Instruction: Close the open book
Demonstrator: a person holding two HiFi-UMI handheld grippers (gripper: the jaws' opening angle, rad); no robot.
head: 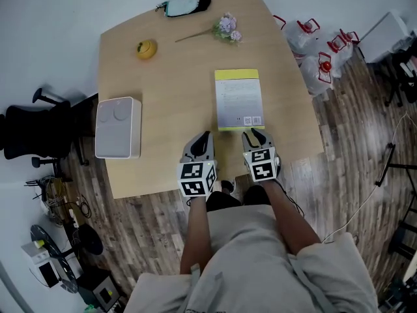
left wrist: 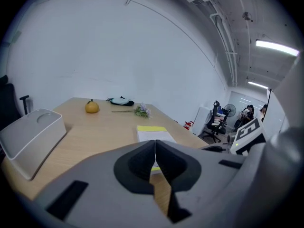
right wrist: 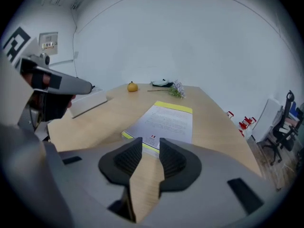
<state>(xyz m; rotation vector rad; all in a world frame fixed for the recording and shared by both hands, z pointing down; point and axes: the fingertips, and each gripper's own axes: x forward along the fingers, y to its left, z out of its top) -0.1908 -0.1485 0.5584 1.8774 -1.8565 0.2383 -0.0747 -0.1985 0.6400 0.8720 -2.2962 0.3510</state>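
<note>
Book (head: 239,100): lies flat on the table (head: 163,109), at about 3 o'clock from the table's middle in the head view. A printed cover faces up, with a yellow band along the far edge. It looks closed already.
Near edge: in the right gripper view a thin yellow strip shows under the cover at the book's (right wrist: 166,121) near left corner, so the covers may not sit quite square.
Left gripper (head: 206,137): at 7 o'clock from the book and just off its corner. The claw is narrow, its jaws pressed together with nothing in them (left wrist: 155,144).
Right gripper (head: 254,135): at 5 o'clock from the book, tips just beside the near edge. The claw stands parted and holds nothing; only bare wood shows in the gap (right wrist: 151,144).
Stage: my judgement is that the closing is done and only the retreat remains.
Risk, snag: a parted jaw this near the edge could catch the cover on any forward or lifting move and flip it back up.
Risk, slide: the wood looks smooth, so a nudge from either claw would likely push the book toward 12 o'clock or skew it.
Risk, spring: a stiff spine might lift the cover with nothing pressing on it.
Bystanders: the white box (head: 118,127) at 9 o'clock, yellow fruit (head: 146,49) at 10 and flower sprig (head: 225,28) at 12 lie well apart and seem safe.
</note>
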